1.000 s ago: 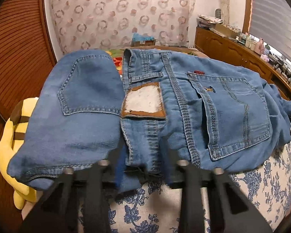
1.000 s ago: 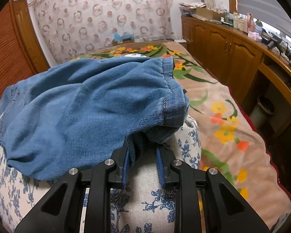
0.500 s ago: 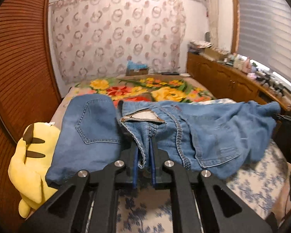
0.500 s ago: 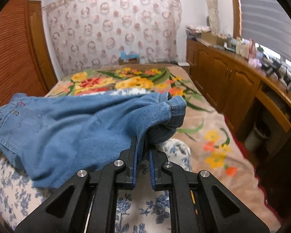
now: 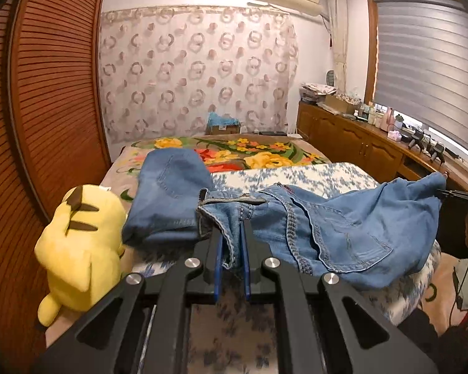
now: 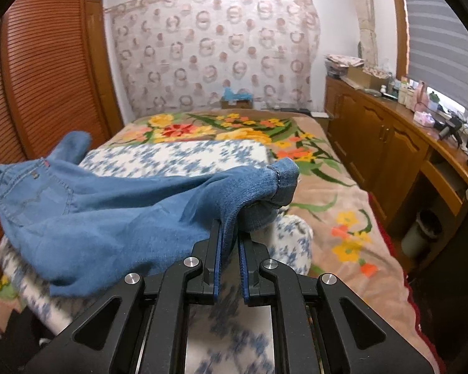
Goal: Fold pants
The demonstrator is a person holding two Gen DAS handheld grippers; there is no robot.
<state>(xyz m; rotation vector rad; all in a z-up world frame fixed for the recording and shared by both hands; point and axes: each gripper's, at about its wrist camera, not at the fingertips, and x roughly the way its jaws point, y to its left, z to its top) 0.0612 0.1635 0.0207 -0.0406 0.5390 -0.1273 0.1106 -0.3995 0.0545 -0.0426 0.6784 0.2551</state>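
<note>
Blue denim pants point(image 5: 343, 227) hang stretched between my two grippers above the bed. My left gripper point(image 5: 231, 243) is shut on the waistband by the belt loops. My right gripper point(image 6: 229, 240) is shut on the leg end near the cuff point(image 6: 280, 180). The pants point(image 6: 103, 205) sag in the middle over a blue-flowered white cushion point(image 6: 177, 155). A second piece of folded denim point(image 5: 171, 193) lies on the bed to the left. The right gripper point(image 5: 452, 193) shows at the far right of the left wrist view.
A yellow plush toy point(image 5: 78, 243) sits at the bed's left edge by the brown slatted wardrobe point(image 5: 46, 93). The floral bedspread point(image 6: 337, 218) covers the bed. A wooden sideboard point(image 6: 390, 137) with small items runs along the right wall. A bin point(image 6: 421, 227) stands below it.
Both grippers closed on the pants, then lifted and pulled back; the jeans came up off the cushion and now hang stretched between them.
</note>
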